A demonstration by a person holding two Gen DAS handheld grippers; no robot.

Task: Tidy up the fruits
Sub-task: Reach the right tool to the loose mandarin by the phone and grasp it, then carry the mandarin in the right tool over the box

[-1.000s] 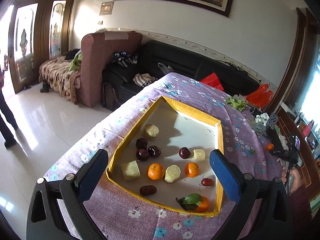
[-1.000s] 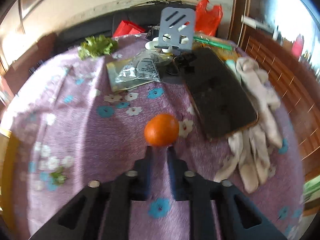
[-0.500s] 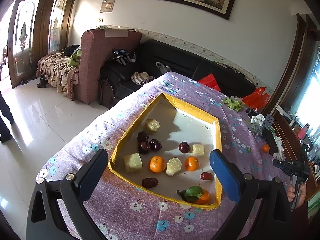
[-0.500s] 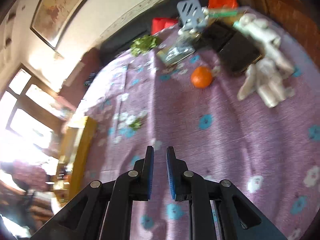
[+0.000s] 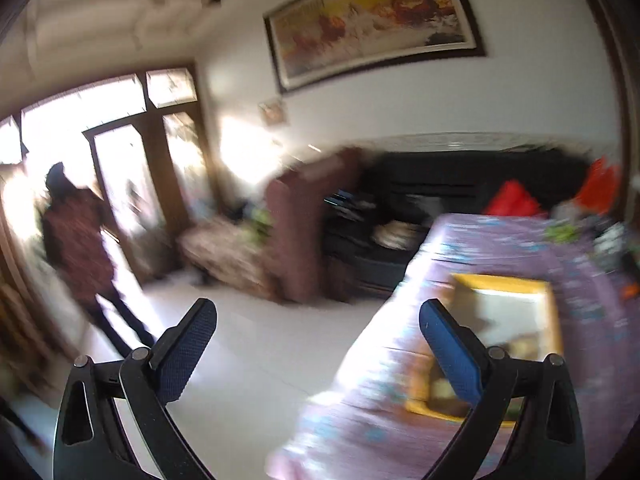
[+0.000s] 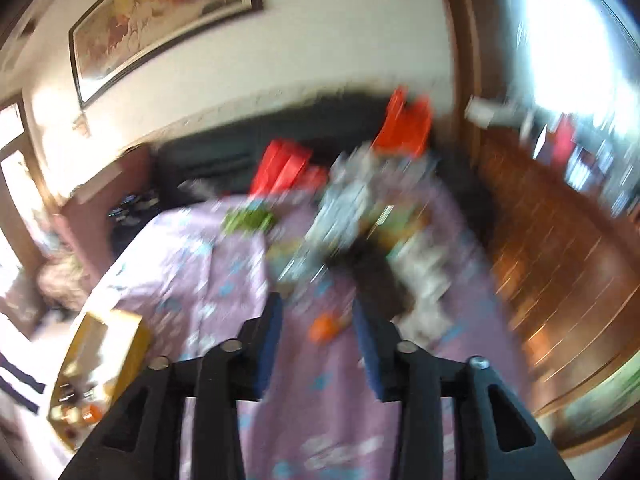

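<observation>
Both views are motion-blurred. In the right wrist view my right gripper (image 6: 318, 316) is open and empty, above the purple flowered tablecloth (image 6: 208, 280). A loose orange (image 6: 324, 328) lies on the cloth, seen between the fingers but farther off. The yellow-rimmed tray (image 6: 138, 340) with several fruits sits at the lower left. In the left wrist view my left gripper (image 5: 316, 320) is open and empty, pointing over the table's left edge at the floor. The tray (image 5: 500, 284) is at the right, partly behind the right finger (image 5: 452, 352).
A black phone (image 6: 372, 272), white gloves (image 6: 424, 276), green leaves (image 6: 248, 220) and packets clutter the table's far right end. A black sofa (image 5: 460, 188), a brown armchair (image 5: 296, 232) and a walking person (image 5: 76, 240) by the door are beyond the table. Wooden furniture (image 6: 560, 248) stands on the right.
My right gripper has opened and swung back toward the loose orange. My left gripper has turned left and up, off the tray, toward the room and door.
</observation>
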